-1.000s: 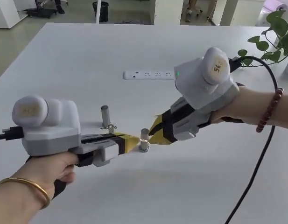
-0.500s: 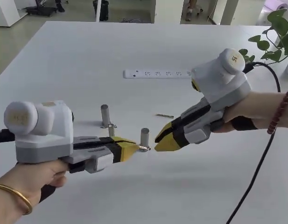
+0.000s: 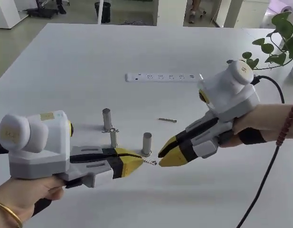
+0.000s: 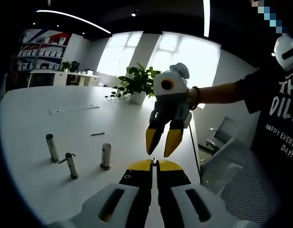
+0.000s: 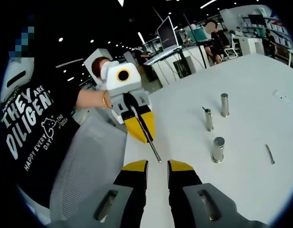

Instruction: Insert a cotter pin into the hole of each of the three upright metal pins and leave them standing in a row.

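Table (image 3: 65,71): left tongs (image 3: 140,163) clamped on cotter pin (image 3: 150,162).

Cannot resolve cross-holes in upright pins (image 3: 146,142) from head view. Cannot tell how much of cotter pin (image 3: 151,162) sits inside left claw (image 3: 141,163); see only its tip past the jaws. Cannot read shape of loose pin (image 3: 167,120) on desk (image 3: 89,71), too small. Note left hand (image 3: 23,202) and plant (image 3: 279,33) cut by frame edges.

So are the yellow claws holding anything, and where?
The left gripper pinches a cotter pin by one end; the rest sticks out. The right gripper is open, empty.
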Available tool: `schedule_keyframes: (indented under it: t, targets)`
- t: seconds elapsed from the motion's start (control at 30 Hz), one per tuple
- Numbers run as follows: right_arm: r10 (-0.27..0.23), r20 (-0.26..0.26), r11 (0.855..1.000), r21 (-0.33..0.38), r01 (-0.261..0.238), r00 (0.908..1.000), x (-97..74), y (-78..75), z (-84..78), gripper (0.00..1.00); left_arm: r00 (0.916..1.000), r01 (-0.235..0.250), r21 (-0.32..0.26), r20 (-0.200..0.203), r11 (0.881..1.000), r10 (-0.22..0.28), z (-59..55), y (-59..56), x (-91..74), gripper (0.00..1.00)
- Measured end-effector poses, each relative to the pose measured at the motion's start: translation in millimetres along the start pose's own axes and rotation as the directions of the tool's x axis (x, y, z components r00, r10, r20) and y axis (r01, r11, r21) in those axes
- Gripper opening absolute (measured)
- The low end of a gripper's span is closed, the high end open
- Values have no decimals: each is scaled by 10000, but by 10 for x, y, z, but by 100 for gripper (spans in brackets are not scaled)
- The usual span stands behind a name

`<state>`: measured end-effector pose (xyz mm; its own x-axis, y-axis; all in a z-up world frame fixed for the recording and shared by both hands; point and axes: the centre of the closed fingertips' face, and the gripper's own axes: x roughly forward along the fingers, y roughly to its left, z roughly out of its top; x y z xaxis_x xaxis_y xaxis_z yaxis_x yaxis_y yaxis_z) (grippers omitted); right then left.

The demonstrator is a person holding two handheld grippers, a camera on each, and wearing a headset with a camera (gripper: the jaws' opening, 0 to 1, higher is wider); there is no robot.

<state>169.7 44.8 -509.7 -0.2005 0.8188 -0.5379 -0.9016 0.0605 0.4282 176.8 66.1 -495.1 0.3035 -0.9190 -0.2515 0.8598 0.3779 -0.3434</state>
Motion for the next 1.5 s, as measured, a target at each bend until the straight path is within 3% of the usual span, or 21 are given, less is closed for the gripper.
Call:
schedule_keyframes:
  t: [0.5, 0.87, 1.03, 1.23, 1.5]
  targets:
    - [1064, 296, 9942, -157, -1060, 9939, 99, 227, 17, 5, 9963, 822, 256, 216, 9963, -828, 40, -199, 5, 0]
    - [1234, 165, 9905, -634, -1221, 9922, 108, 266, 31, 0, 9941, 1037, 258, 287, 9943, -1045, 49, -232, -6, 0]
    - [1057, -283, 9883, -1073, -1081, 9940, 119, 257, 7, 0, 9951, 967, 389, 145, 9946, -973, 16, -219, 7, 1]
    - [503, -945, 9823, -1753, -664, 9942, 143, 201, -36, 0, 9984, 419, 1197, -424, 9919, -371, -78, -142, 39, 3]
    - [-122, -1446, 9736, -2271, -212, 9894, 134, 100, -102, 0, 9980, -98, 1497, -598, 9887, 190, -131, -67, 30, 6]
